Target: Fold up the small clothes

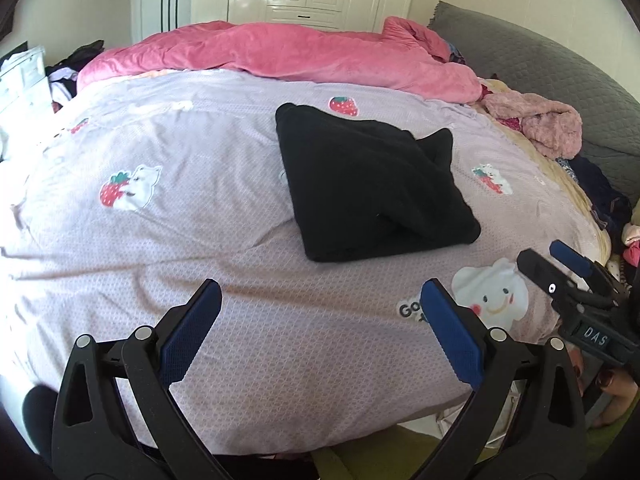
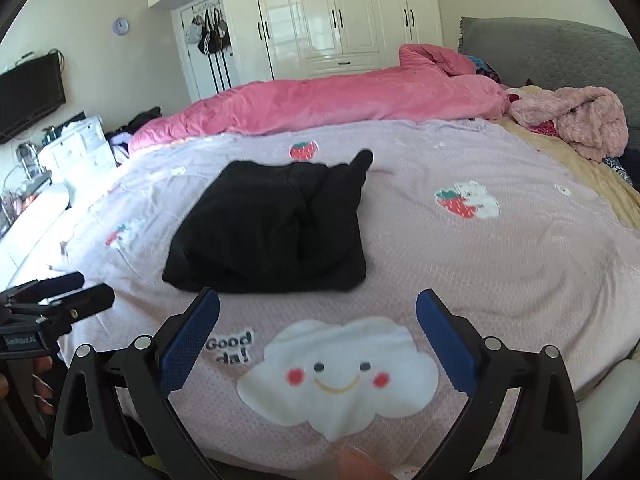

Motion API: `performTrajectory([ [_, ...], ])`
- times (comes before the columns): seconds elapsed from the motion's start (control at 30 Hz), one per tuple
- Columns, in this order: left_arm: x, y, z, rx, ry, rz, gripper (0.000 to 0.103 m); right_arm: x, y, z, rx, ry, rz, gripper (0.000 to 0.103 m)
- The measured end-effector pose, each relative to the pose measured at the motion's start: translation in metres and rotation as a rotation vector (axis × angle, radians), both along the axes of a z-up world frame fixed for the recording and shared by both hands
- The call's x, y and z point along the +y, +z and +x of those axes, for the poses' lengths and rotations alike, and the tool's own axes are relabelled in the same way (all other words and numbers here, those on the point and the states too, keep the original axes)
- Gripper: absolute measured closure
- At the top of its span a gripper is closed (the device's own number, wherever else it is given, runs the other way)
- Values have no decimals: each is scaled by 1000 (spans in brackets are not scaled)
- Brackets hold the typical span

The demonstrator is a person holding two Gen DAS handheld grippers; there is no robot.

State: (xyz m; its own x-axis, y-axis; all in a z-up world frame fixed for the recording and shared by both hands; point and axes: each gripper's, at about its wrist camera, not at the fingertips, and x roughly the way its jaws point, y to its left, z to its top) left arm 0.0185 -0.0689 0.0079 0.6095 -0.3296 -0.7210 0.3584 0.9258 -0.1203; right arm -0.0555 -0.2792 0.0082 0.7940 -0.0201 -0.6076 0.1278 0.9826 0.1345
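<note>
A folded black garment [image 1: 368, 184] [image 2: 272, 228] lies as a thick bundle on the lilac bedspread [image 1: 180, 240] [image 2: 500, 264], with one corner sticking up at its far side. My left gripper [image 1: 320, 286] hangs open over bare bedspread, short of the garment's near edge, with nothing between its fingers. My right gripper [image 2: 318, 294] is open too, just in front of the garment's near edge and above a white cloud print [image 2: 340, 376]. Each wrist view catches the other gripper at its side: the right gripper [image 1: 540, 251] and the left gripper [image 2: 94, 285].
A rumpled pink quilt [image 1: 280, 52] runs along the far side of the bed. A fluffy pink garment [image 2: 580, 120] and darker clothes lie by the grey headboard [image 1: 540, 60]. White wardrobes [image 2: 340, 12] stand behind. The bed's near edge is just below the grippers.
</note>
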Motion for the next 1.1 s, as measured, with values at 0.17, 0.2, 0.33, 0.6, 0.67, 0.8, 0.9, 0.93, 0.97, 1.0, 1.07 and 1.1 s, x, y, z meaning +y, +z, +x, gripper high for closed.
performTrajectory([
  [0.17,5,-5,-1,11,14,-37,9,7,-9,-1,24,2,-24,5],
  [0.2,5,-5,-1,9,15,-36,9,8,-9,-1,23,4,-28,5],
  [0.33,5,-3,-3,1,15,-39,9,4,-7,0,19,-2,-20,5],
  [0.6,8,-2,-5,-7,36,-32,9,5,-8,-1,26,2,-22,5],
  [0.67,8,-1,-5,-10,38,-32,9,6,-8,-1,27,4,-22,5],
  [0.8,9,1,-6,-13,42,-35,9,7,-8,-1,29,4,-22,5],
  [0.9,10,1,-7,-16,45,-33,9,7,-9,-2,32,6,-21,5],
  [0.93,10,2,-7,-18,47,-31,9,7,-9,-2,32,4,-21,5],
  [0.97,10,2,-7,-19,50,-31,9,7,-9,-2,32,4,-20,5],
  [1.0,10,2,-7,-21,52,-32,9,7,-10,-2,34,4,-20,5],
  [1.07,10,3,-8,-23,53,-31,9,7,-11,-2,37,2,-17,5],
  [1.1,10,4,-8,-24,52,-31,9,7,-11,-2,37,1,-16,5],
])
